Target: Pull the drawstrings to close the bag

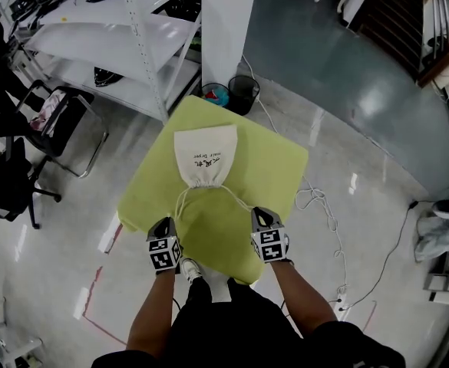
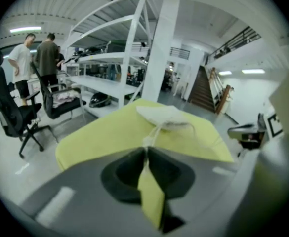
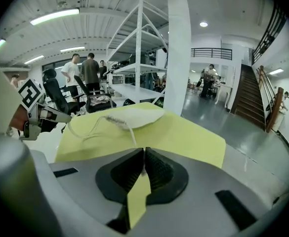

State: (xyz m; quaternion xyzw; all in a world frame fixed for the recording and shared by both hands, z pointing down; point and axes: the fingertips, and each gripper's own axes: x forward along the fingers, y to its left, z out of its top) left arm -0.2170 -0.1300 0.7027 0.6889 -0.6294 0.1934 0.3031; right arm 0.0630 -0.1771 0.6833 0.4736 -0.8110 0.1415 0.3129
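Drawstring bag [image 1: 206, 156] – cream cloth with dark print on its upper face – lies flat near the middle of the yellow-green table [image 1: 274, 171]. Its gathered mouth points toward the person. Two pale cords leave the mouth and spread apart toward the near edge of the table.

Left cord [image 1: 179, 202]: runs in a shallow curve to the left gripper [image 1: 163, 225]. In the left gripper view the jaws of this gripper [image 2: 146, 149] are pressed together, with the cord [image 2: 154, 132] pinched at their tips.

Right cord [image 1: 238, 198]: runs to the right gripper [image 1: 261, 215]. In the right gripper view the jaws [image 3: 144, 152] are likewise pressed together on the cord [image 3: 129, 130], which leads back to the bag [image 3: 134, 116].

Both grippers sit low over the near part of the table, well apart from each other, with the bag beyond and between them – neither gripper touches the cloth itself.

Beyond the far side of the table stand a white shelving rack [image 1: 143, 37] and a white column [image 1: 228, 21]
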